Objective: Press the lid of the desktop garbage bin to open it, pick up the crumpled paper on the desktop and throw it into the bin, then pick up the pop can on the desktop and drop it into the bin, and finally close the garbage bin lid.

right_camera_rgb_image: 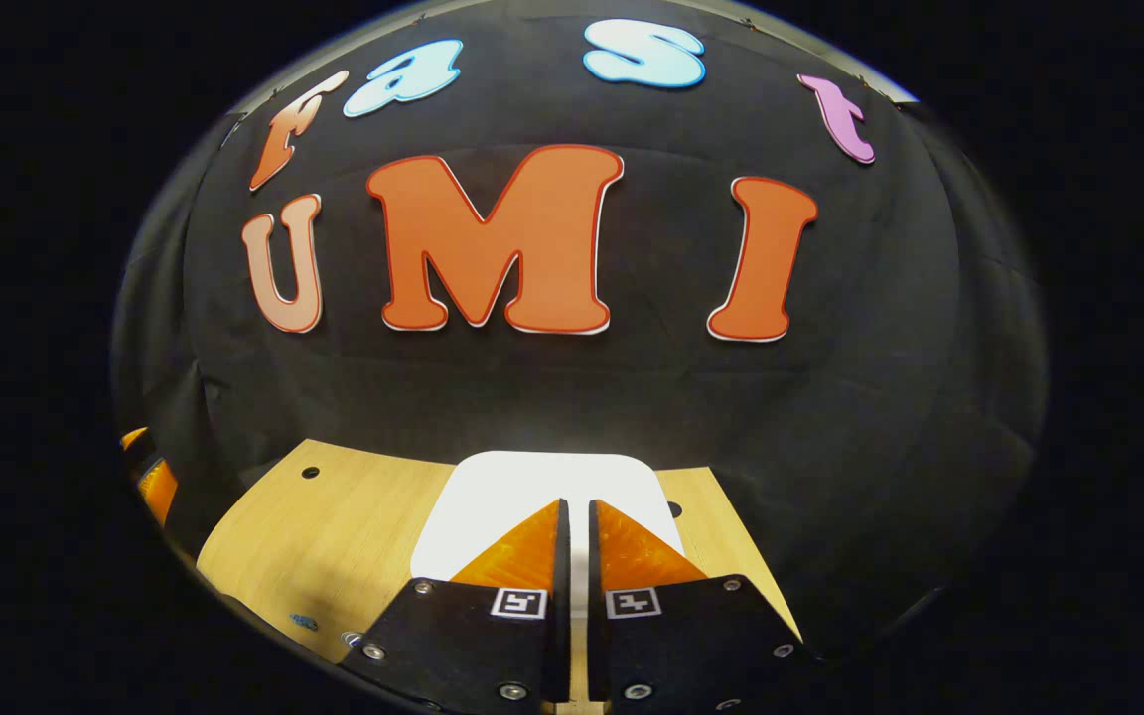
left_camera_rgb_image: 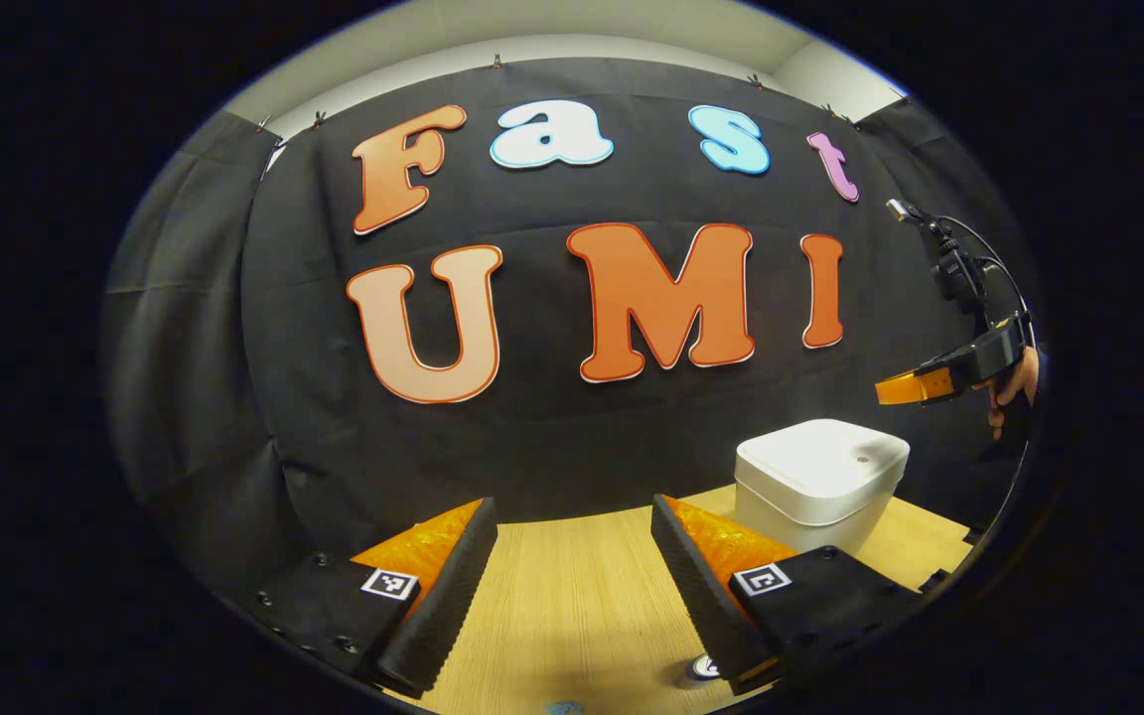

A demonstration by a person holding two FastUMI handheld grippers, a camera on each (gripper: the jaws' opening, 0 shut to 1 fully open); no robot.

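On the pale wooden desktop [left_camera_rgb_image: 572, 596], the white square plastic bin [left_camera_rgb_image: 815, 487] sits lid-down at lower right; our narrowed right gripper [right_camera_rgb_image: 577, 516] hovers above, left gripper [left_camera_rgb_image: 572, 531] wide, so any press should land squarely.

In the left gripper view, the right finger of the left gripper [left_camera_rgb_image: 574, 566] hides the lower left corner of the white bin [left_camera_rgb_image: 818, 484], and a small round object [left_camera_rgb_image: 703, 666] beside that finger is mostly covered. In the right gripper view, the fingers of the right gripper [right_camera_rgb_image: 577, 556] cover the near part of the bin lid [right_camera_rgb_image: 542, 487], and the bin's body is hidden.
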